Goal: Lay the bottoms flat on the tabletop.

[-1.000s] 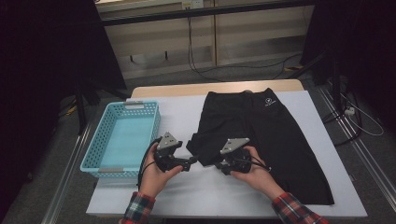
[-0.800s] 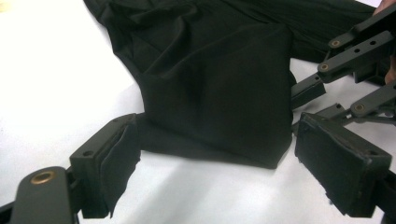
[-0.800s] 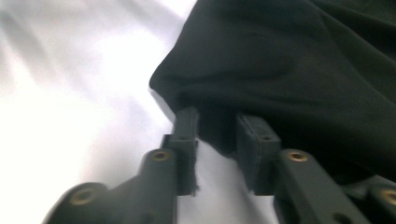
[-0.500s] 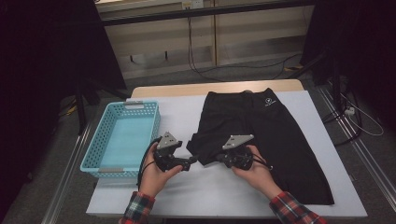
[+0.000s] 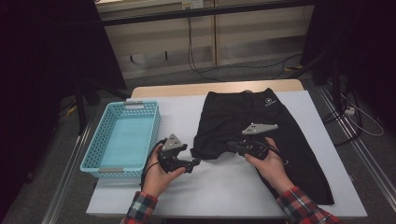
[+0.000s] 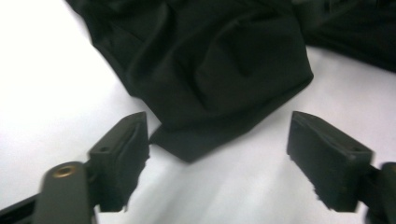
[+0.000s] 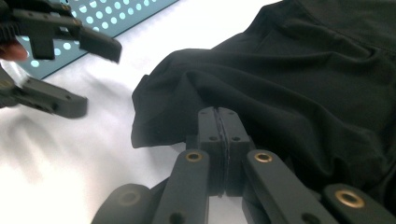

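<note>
A pair of black shorts [image 5: 266, 116] lies spread on the white table [image 5: 224, 186], waistband at the far side. My right gripper [image 5: 232, 147] is shut on a fold of the left leg near its hem, and the cloth bunches at the closed tips [image 7: 218, 112]. My left gripper [image 5: 194, 163] sits just left of that leg's corner. Its jaws have just been closing and still stand apart [image 6: 218, 120]. The pointed corner of the shorts [image 6: 187, 149] lies between them, untouched. The left gripper [image 7: 95, 77] also appears at the upper left of the right gripper view.
A light blue plastic basket [image 5: 88, 161] stands on the left part of the table, beside my left hand. Bare white tabletop runs along the near edge. Dark floor, cables and rails surround the table.
The right gripper closed on the shorts' leg and moved right and slightly up, lifting the cloth. The left hand kept its place.
</note>
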Demonstrator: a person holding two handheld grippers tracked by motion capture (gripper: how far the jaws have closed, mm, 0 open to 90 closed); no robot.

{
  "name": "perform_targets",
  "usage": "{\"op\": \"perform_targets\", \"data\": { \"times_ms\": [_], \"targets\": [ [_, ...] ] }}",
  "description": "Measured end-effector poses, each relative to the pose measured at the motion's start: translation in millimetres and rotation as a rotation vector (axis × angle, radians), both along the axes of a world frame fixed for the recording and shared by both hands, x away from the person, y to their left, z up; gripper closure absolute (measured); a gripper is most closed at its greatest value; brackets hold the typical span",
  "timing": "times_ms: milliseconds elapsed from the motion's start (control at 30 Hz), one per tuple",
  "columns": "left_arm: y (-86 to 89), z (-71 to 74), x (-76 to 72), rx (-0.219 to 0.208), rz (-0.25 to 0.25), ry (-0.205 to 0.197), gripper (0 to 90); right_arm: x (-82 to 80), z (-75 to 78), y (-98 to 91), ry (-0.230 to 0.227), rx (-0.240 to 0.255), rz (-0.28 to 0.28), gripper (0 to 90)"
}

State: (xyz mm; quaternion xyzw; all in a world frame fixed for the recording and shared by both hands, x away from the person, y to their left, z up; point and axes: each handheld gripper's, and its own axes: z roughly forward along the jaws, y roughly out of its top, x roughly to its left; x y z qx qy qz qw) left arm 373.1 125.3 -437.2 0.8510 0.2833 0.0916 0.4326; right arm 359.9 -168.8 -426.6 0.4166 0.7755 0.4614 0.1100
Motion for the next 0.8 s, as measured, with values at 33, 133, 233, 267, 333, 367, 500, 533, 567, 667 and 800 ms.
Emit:
{"op": "perform_targets", "data": {
  "times_ms": [33, 133, 233, 267, 333, 367, 500, 533, 567, 667, 800],
  "targets": [
    [-2.1, -3.0, 0.1, 0.004, -0.006, 0.009, 26.3, -0.2, -0.1, 0.4, 0.001, 0.002, 0.001, 90.0],
    [-5.0, -8.3, 2.3, 0.007, -0.031, 0.019, 37.0, -1.3, 0.6, 2.4, -0.001, 0.004, 0.006, 90.0],
    [-7.8, -11.2, 5.6, 0.031, -0.024, -0.006, 42.7, -1.9, 0.3, 3.1, 0.002, 0.003, 0.013, 90.0],
    [-9.1, -11.8, 6.7, 0.029, -0.028, -0.007, 44.4, -1.8, 0.2, 3.0, 0.003, 0.005, 0.015, 90.0],
    [-11.7, -12.8, 7.8, 0.040, -0.037, -0.011, 48.5, -1.8, 0.6, 2.5, 0.001, 0.007, 0.012, 90.0],
    [-13.9, -14.3, 8.0, 0.054, -0.045, -0.013, 49.5, -1.8, 0.8, 2.2, 0.002, 0.010, 0.010, 90.0],
    [-19.6, -20.1, 7.3, 0.088, -0.060, -0.011, 57.8, -2.2, 1.5, 0.1, 0.003, 0.015, 0.007, 90.0],
    [-20.3, -18.8, 7.5, 0.098, -0.058, -0.007, 60.1, -2.3, 1.3, -0.3, 0.003, 0.015, 0.007, 90.0],
    [-21.2, -17.4, 7.3, 0.106, -0.058, 0.000, 65.8, -2.5, 1.1, -0.6, 0.005, 0.017, 0.005, 90.0],
    [-25.8, -16.7, 4.7, 0.111, -0.066, 0.007, 83.8, -2.9, 1.0, -0.7, 0.008, 0.021, 0.005, 90.0],
    [-31.5, -13.9, 2.4, 0.135, -0.080, 0.014, 90.0, -3.2, 0.9, -0.6, 0.008, 0.018, 0.004, 90.0]
  ]
}}
